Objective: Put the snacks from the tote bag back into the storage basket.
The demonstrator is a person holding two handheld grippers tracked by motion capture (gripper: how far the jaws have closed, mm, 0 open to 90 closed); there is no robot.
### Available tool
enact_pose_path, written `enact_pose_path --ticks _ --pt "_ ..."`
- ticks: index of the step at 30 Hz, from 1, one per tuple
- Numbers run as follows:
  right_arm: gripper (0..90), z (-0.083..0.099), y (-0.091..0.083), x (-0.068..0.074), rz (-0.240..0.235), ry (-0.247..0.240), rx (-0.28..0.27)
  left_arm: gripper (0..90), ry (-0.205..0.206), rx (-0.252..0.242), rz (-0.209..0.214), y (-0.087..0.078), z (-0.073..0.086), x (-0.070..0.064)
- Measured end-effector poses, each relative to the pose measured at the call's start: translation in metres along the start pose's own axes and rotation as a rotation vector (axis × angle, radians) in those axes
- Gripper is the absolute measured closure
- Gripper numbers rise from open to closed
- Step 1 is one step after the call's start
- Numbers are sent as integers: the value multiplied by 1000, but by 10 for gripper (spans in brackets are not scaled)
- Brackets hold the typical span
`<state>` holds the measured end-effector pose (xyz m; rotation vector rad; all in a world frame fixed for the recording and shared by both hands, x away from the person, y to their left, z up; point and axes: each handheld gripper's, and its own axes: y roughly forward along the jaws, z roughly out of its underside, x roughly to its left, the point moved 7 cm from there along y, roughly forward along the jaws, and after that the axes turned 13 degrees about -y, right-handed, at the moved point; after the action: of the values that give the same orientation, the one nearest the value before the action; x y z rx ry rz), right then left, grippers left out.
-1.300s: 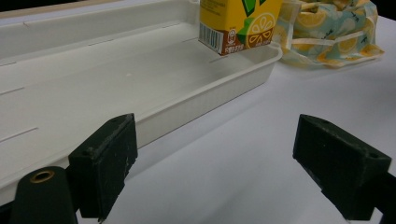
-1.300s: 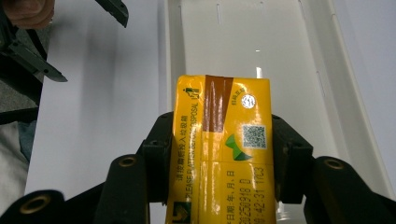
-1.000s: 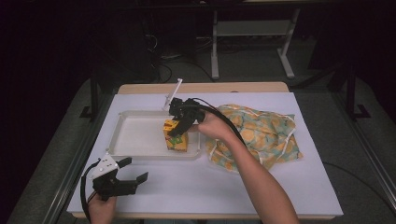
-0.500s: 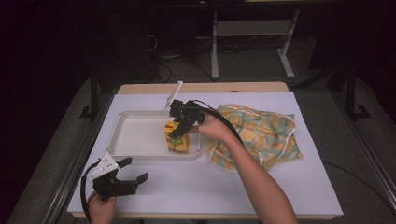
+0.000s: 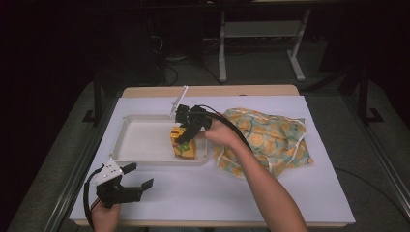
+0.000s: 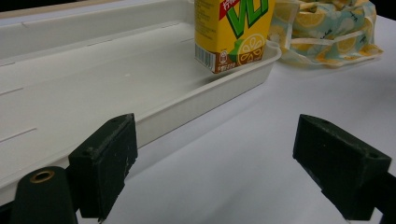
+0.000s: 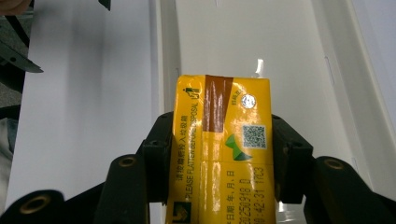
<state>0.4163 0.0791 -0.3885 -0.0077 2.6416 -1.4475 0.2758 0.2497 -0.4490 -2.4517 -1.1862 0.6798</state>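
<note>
Two black jaws of the right gripper [image 7: 223, 158] are clamped against the sides of a yellow drink carton [image 7: 219, 140], which is held upright at the right end of the white tray [image 5: 140, 157], its base at the tray floor near the front rim. The left gripper [image 5: 138, 180] is held near the table's [image 5: 232, 193] front left corner, its jaws spread wide with nothing between them. A lemon-patterned cloth bag [image 5: 275, 140] is seen lying just beside the tray's right end.

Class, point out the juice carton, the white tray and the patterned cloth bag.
juice carton [image 7: 219, 154], right gripper view, its top face.
white tray [image 5: 145, 159], high view, its near rim.
patterned cloth bag [image 5: 270, 140], high view, its middle.
</note>
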Motion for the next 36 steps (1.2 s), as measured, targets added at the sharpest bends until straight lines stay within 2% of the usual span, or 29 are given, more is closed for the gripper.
enact_pose_path --ticks 36 --pt "499 3 14 1 -25 -14 13 134 -6 -3 2 0 0 0"
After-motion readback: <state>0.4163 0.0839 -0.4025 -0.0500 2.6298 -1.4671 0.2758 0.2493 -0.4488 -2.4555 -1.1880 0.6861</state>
